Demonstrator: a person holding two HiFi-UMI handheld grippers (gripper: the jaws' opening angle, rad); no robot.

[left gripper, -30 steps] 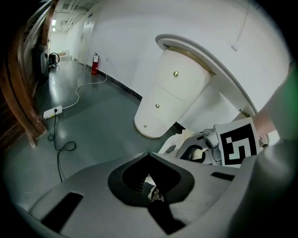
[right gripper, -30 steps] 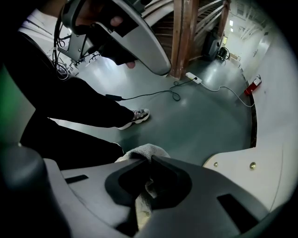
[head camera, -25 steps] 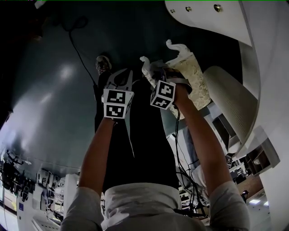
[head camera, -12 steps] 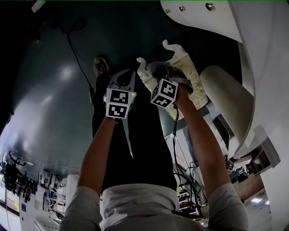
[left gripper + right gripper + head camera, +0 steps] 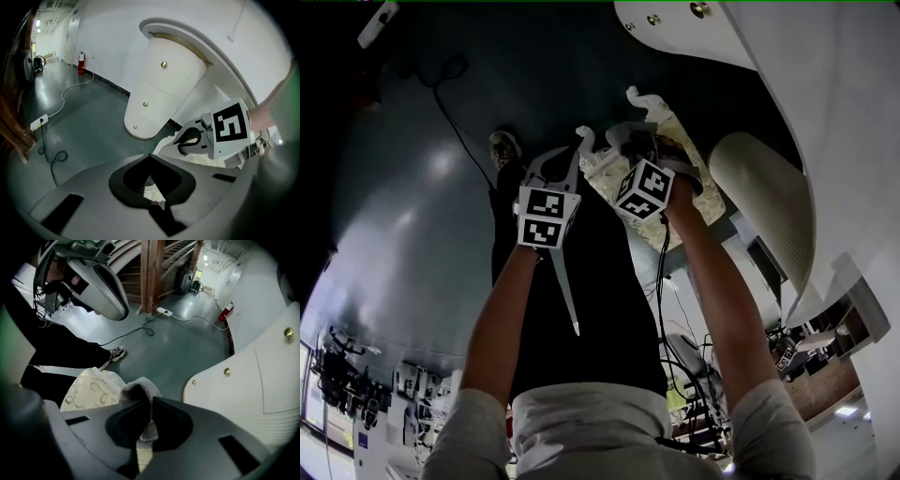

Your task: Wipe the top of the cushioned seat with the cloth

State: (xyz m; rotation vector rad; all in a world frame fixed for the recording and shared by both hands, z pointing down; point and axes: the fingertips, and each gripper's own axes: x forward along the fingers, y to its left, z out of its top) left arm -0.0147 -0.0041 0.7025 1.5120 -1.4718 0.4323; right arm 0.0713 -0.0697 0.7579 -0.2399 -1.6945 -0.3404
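Right hand-held gripper: squeezed shut on the cloth, with cloth bunched between its jaws and hanging beside it. Left hand-held gripper: jaws together, tips just beside the cloth. Cushioned seat near, to the right.

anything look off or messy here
Nothing spilled or broken. The cloth is bunched up in the right gripper, jaws shut on it, and a loose cable with a power strip trails across the floor.
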